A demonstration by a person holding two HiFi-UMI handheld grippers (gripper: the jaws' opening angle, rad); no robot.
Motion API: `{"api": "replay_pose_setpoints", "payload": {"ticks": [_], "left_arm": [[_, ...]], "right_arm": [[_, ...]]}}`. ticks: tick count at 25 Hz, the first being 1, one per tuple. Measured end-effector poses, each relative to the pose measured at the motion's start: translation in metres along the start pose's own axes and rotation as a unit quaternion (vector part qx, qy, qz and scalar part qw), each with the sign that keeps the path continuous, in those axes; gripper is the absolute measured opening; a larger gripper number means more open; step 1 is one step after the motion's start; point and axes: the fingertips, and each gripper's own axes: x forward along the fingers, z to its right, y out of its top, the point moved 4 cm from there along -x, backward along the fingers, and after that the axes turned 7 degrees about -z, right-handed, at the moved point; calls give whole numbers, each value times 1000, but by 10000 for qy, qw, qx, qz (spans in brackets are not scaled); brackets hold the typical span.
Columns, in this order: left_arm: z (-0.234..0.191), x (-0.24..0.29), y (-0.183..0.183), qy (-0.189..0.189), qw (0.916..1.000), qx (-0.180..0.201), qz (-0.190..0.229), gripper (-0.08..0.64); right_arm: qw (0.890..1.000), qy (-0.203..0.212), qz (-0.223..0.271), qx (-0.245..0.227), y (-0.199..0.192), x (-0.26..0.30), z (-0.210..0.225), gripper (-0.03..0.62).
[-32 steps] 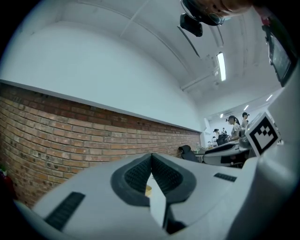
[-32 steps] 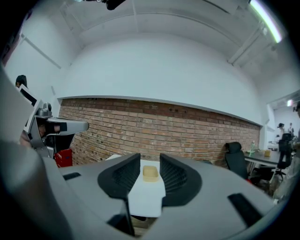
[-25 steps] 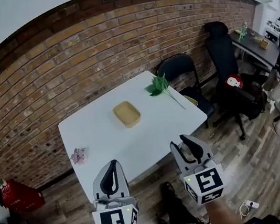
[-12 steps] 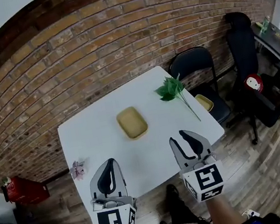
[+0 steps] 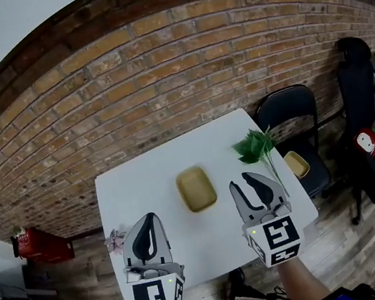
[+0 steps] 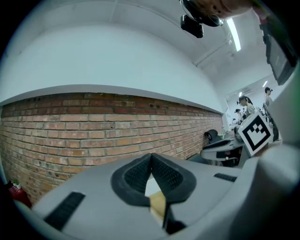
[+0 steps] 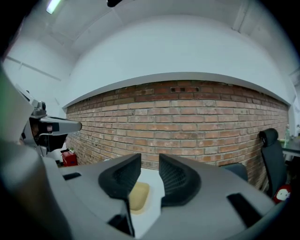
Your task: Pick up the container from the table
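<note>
The tan rectangular container (image 5: 196, 188) lies open side up in the middle of the white table (image 5: 141, 186). Both grippers hover over the table's near part, short of the container. My left gripper (image 5: 150, 219) is at the left with its tips touching and nothing held; a slice of the container (image 6: 158, 204) shows below its tips (image 6: 151, 157). My right gripper (image 5: 244, 184) stands open just right of the container, with the container (image 7: 138, 197) seen through the gap between its jaws (image 7: 150, 163).
A green leafy sprig (image 5: 257, 147) lies at the table's right edge and a pink flower (image 5: 114, 241) at its left edge. A black folding chair (image 5: 286, 109) holds a second tan dish (image 5: 296, 163). A brick wall (image 5: 127, 84) runs behind; a red box (image 5: 41, 246) sits on the floor.
Both grippers have moved forward, from in front of the table to over its near part, and the container now lies close ahead of them. Their jaws look unchanged.
</note>
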Motion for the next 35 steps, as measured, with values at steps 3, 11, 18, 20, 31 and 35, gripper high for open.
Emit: {"api": "replay_pose_setpoints", "payload": {"ticks": [3, 11, 18, 20, 31, 35], "left_arm": [[-7, 3, 7, 173, 9998, -44, 109, 9], [-39, 9, 14, 557, 9978, -209, 280, 9], [-71, 31, -1, 613, 9971, -414, 194, 9], [-78, 41, -7, 579, 9971, -465, 139, 9], [-100, 98, -50, 330, 9969, -629, -334, 9], [-101, 112, -67, 233, 9960, -675, -544, 9]], "right_arm": [[9998, 83, 109, -122, 16, 11, 4, 123], [9986, 241, 234, -409, 45, 44, -1, 123], [9984, 255, 52, -508, 46, 79, -10, 126], [9983, 258, -64, -511, 41, 91, -12, 127], [9933, 297, -1058, -350, -25, 157, -9, 135], [9887, 323, -1442, -235, -56, 168, -8, 135]]}}
